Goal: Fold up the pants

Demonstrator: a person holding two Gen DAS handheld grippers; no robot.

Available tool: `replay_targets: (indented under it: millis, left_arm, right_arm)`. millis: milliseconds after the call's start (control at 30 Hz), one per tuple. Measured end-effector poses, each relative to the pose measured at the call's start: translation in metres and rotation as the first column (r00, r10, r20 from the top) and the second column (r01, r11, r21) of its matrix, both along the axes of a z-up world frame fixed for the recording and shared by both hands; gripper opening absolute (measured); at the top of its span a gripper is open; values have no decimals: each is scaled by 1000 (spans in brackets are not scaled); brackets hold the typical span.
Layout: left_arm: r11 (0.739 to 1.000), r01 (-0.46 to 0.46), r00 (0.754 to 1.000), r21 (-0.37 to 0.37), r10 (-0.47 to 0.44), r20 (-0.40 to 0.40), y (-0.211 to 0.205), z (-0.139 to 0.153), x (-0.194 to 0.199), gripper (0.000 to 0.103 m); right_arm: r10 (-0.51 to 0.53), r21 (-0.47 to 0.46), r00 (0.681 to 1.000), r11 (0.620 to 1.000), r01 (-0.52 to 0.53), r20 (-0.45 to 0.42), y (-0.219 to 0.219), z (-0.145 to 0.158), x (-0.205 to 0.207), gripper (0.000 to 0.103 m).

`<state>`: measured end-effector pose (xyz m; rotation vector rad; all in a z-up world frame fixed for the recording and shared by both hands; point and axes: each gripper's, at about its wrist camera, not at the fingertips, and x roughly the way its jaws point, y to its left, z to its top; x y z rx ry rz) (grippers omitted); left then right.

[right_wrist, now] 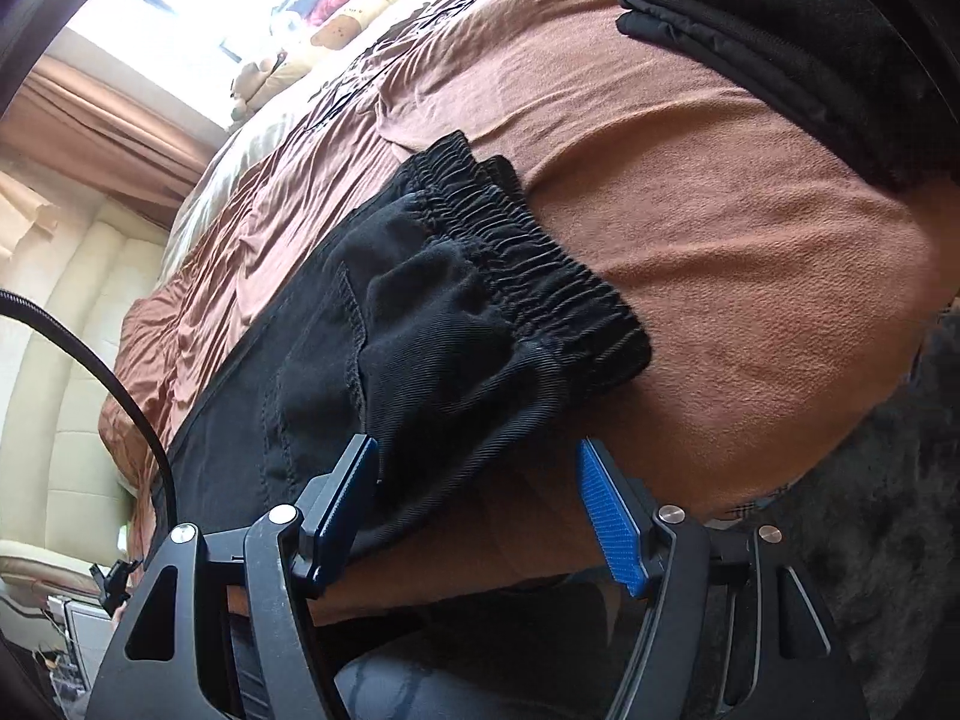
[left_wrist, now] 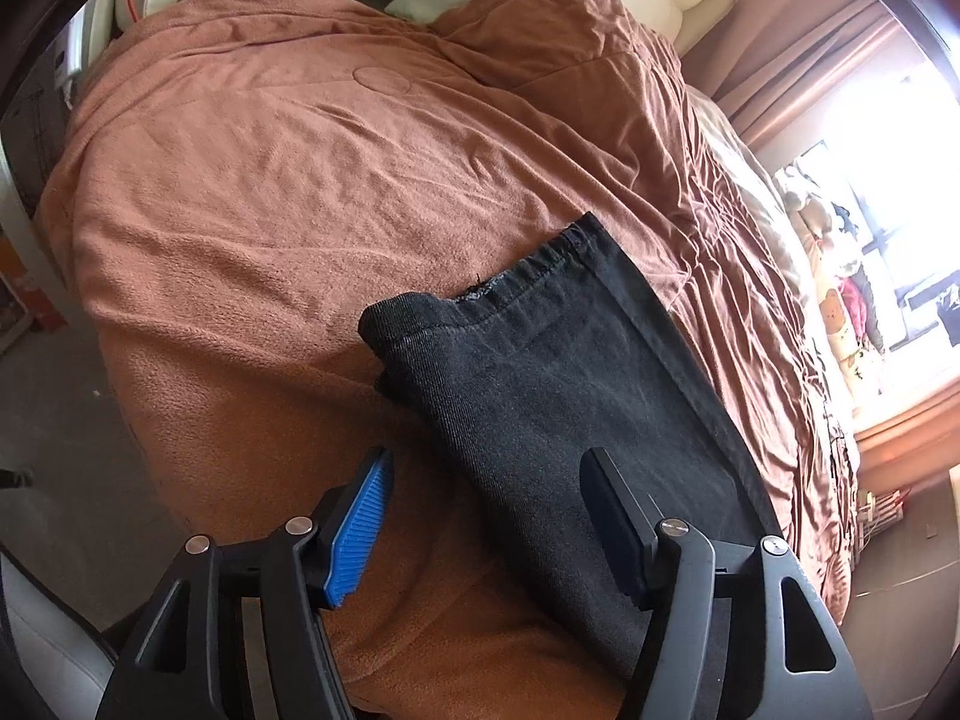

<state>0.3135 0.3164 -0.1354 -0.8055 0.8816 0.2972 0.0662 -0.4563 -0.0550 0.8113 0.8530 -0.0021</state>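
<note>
Left hand-held gripper (left_wrist: 486,516): I saw its jaws spread, gripping nothing, poised over the leg end of the pants (left_wrist: 552,384).
Pants: black, lying flat on the brown bed cover (left_wrist: 270,192), apparently doubled leg over leg, hems at the left view's end, elastic waistband (right_wrist: 540,264) at the right's.
Right hand-held gripper (right_wrist: 480,510): jaws spread, empty, just short of the waistband end.
Progress: I judged the lengthwise fold done; folding hems to waistband remained.
</note>
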Motion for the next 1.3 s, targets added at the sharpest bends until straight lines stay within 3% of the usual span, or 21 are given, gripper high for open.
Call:
replay_targets:
  millis: [233,567,900,1100,1300]
  left_arm:
    - [999,2,1000,32,-2,13,-13,18,-3,75]
    - [998,-8,999,56,6,32,-28,38,-13,75]
    - [999,-2,999,35,1,35,-43,41,-12,75]
    - [999,16,1000,40,-17,24,-56,38,-2,75]
    - [999,25,1000,34,-25,4,-67,30,5,75]
  right_arm:
    - [-21,-13,999,1000,21,41,-21,11,3,66]
    - [110,-96,993,990,-105,46,-26,10,88,67]
    - [196,-76,980,978,-193,29,-32,-12,154,67]
    - [223,-59,973,972,-226,-57,-24,-35,177,67]
    - [256,-227,964,937,-266,-75,4,-28,177,57]
